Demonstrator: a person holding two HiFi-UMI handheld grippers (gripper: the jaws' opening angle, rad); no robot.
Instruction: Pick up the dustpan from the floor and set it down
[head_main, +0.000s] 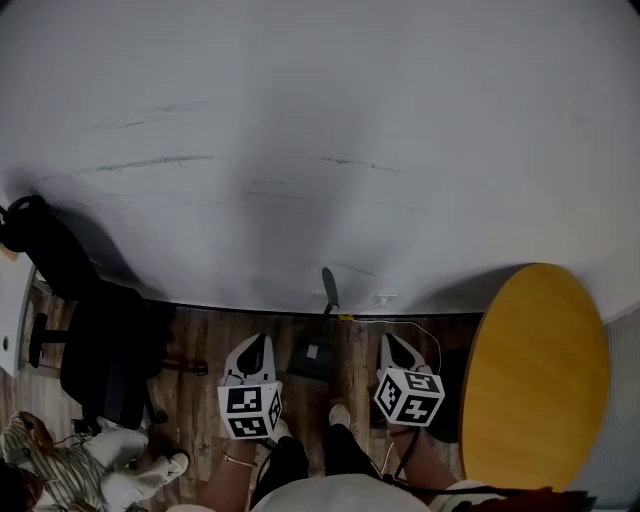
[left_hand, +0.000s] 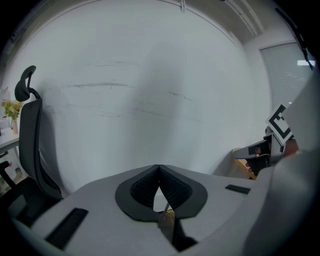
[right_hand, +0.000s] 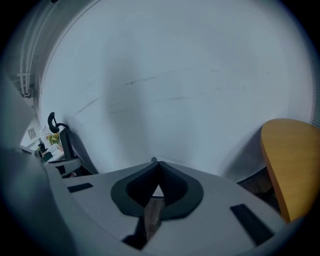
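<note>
The jaws of both grippers are closed tip to tip with nothing between them, on the left gripper (head_main: 256, 350) and on the right gripper (head_main: 394, 347) alike. The dustpan (head_main: 316, 357) sits on the wood floor (head_main: 200, 340) at the foot of the white wall (head_main: 320, 150), its dark handle (head_main: 330, 290) standing up against that wall. The left gripper hangs just left of the dustpan and the right gripper just right of it, both apart from it and pointing toward the wall. A black chair (head_main: 105, 360) stands farther left of the dustpan, and a round yellow desk (head_main: 535, 370) farther right.
</note>
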